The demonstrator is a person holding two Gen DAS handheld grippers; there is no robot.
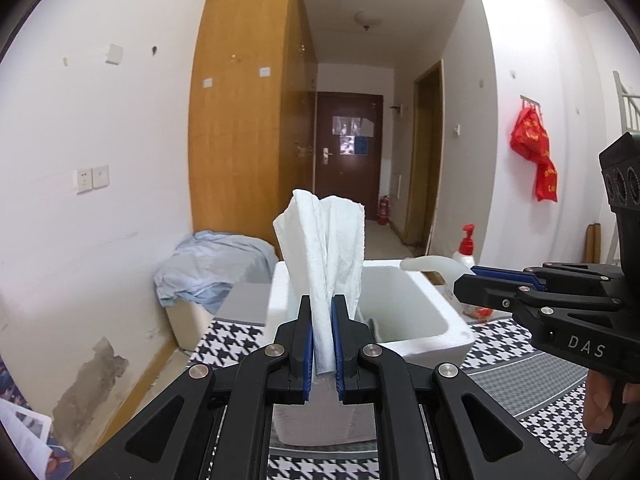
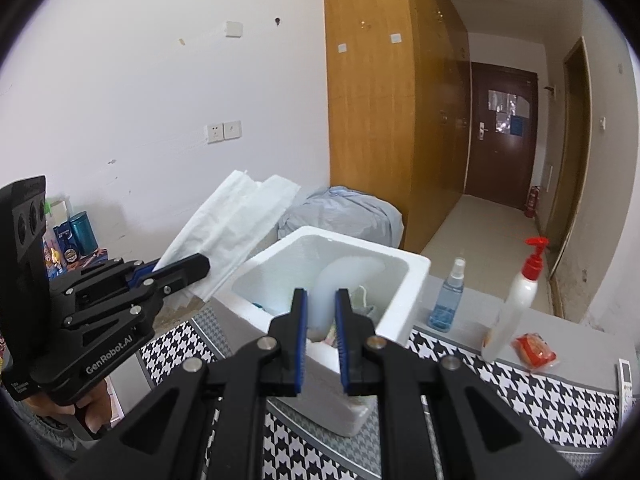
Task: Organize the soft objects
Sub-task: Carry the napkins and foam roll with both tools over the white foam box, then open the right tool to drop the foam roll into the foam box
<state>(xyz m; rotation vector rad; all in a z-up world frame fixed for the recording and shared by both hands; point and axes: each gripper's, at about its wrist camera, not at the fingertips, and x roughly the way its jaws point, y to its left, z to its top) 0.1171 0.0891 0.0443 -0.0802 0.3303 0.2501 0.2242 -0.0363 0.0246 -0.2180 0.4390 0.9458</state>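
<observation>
Left wrist: white cloth [image 1: 324, 264] upright, pinched between the fingers [image 1: 306, 344].

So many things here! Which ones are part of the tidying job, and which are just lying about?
Part of the job:
- white cloth in the left gripper
- pale soft tube in the right gripper
- white foam box

Just lying about:
- blue spray bottle
- pump bottle
- red packet
- remote control
- blue sheet

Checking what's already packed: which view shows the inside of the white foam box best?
The right wrist view: it looks down into the foam box, showing items at the bottom. The left wrist view has the white cloth hiding much of it.
</observation>
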